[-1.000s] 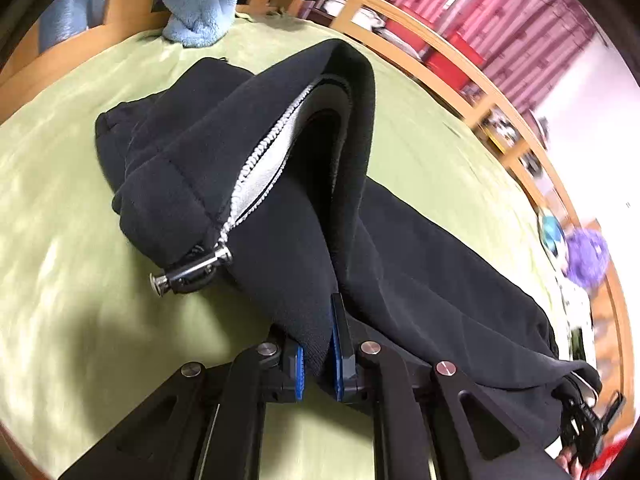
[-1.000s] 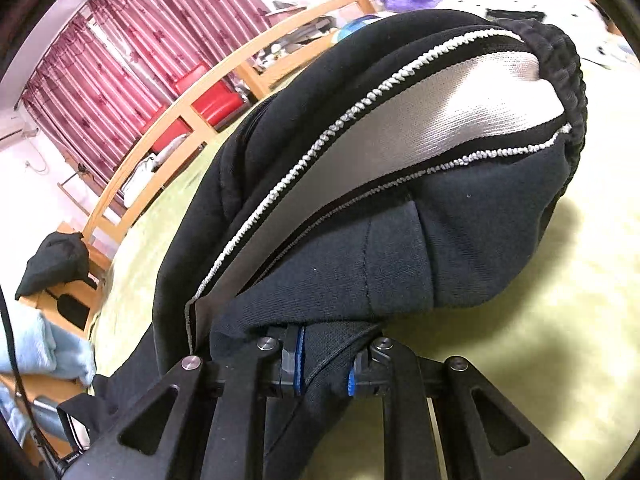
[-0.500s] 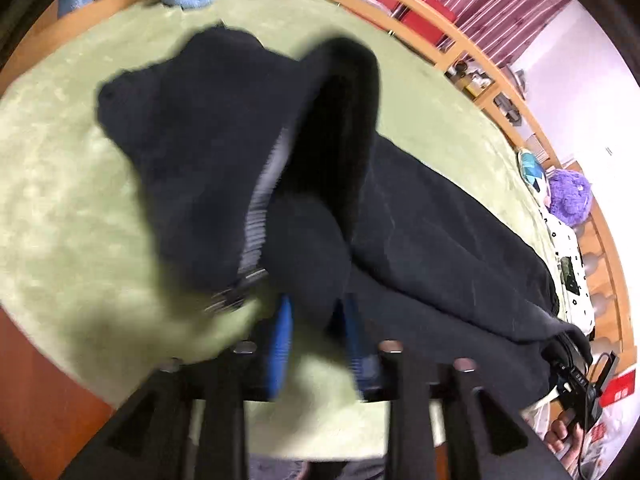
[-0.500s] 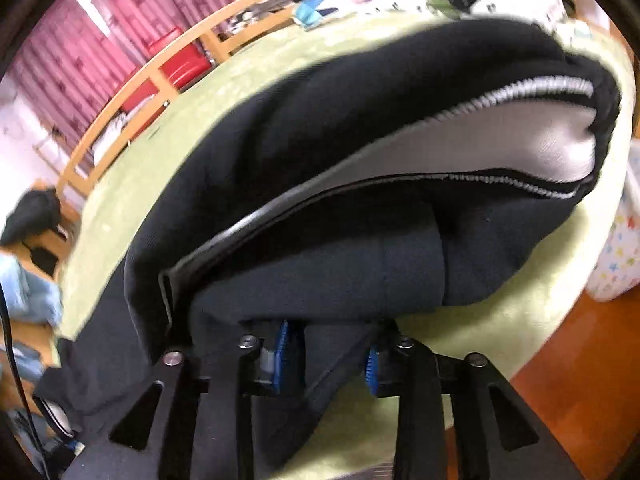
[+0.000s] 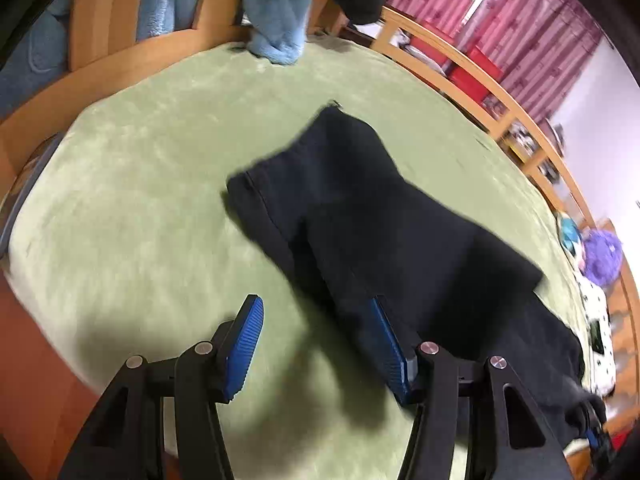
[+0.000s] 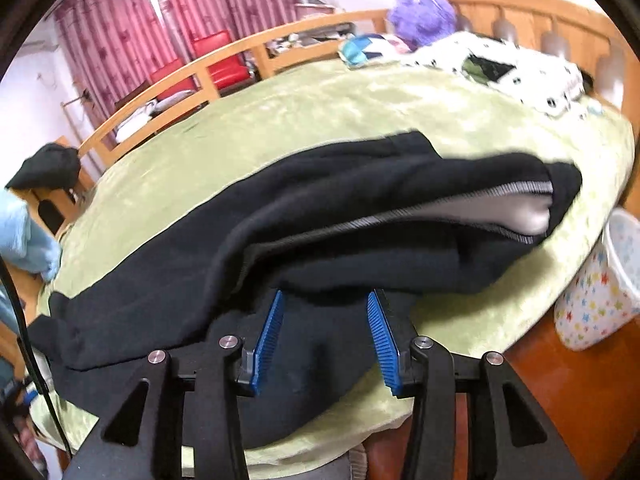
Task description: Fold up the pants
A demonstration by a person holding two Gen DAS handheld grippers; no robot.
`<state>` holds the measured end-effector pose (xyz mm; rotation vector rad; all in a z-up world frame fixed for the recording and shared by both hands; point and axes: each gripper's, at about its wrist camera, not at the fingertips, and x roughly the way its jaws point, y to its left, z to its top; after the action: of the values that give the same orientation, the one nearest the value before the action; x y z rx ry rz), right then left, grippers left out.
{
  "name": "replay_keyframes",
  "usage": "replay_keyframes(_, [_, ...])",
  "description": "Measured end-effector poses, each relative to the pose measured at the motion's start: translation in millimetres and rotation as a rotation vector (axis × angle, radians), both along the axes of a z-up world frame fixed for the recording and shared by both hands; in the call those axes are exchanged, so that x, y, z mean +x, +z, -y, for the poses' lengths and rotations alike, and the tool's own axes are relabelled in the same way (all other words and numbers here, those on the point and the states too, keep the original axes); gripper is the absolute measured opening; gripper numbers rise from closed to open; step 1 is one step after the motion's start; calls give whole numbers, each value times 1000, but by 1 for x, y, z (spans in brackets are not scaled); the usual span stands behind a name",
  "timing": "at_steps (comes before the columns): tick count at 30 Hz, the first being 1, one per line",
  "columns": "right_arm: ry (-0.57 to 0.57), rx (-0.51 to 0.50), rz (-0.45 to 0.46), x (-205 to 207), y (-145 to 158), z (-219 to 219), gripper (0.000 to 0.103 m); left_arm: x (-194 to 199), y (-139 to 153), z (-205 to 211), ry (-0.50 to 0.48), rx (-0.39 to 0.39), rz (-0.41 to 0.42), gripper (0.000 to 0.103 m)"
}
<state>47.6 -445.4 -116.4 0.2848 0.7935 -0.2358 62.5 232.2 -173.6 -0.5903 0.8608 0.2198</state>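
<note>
The black pants (image 5: 392,216) lie folded on the green blanket (image 5: 152,184). One end points toward the far headboard. In the right wrist view the pants (image 6: 360,208) show a grey inner lining at the waistband (image 6: 524,212) on the right. My left gripper (image 5: 314,302) is opening; its right pad (image 5: 388,352) lies along the near edge of the cloth, and mostly bare blanket shows between the jaws. My right gripper (image 6: 326,296) is also opening. Black cloth lies under and between its pads without being pressed.
A light blue towel (image 5: 280,8) hangs over the wooden bed frame (image 5: 460,68) at the far end. A purple plush (image 6: 420,12) and a spotted white cover (image 6: 500,64) sit at the other end. A star-patterned bin (image 6: 596,292) stands on the floor beside the bed.
Both grippers were shut on the pants' edge and have let go and opened. The raised fold has dropped flat onto the blanket, and both grippers have drawn back from it.
</note>
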Motion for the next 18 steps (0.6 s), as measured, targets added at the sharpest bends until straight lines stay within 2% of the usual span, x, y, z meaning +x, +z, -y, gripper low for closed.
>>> replay_keyframes(5, [27,-70,-57,8,3,-25,45,37,-25,-42,136,-48,-26,53])
replay_keyframes(9, [43,-97,-90,14,-2,-46,45,61,-48,-54,142,-103,-41,51])
replay_keyframes(13, [55,-95,-107,22,-5,-63,45,80,-55,-59,187,-98,-8,50])
replay_keyframes(14, [54,-91,-109,22,-5,-65,46,79,-54,-59,195,-102,-3,46])
replay_keyframes(15, [51,-83,-111,23,-7,-67,47,80,-54,-61,203,-105,-1,31])
replay_keyframes(16, [44,-69,-111,23,-10,-69,47,81,-53,-64,195,-101,-4,23])
replay_keyframes(18, [29,-43,-115,23,-15,-68,47,74,-49,-66,162,-94,2,16])
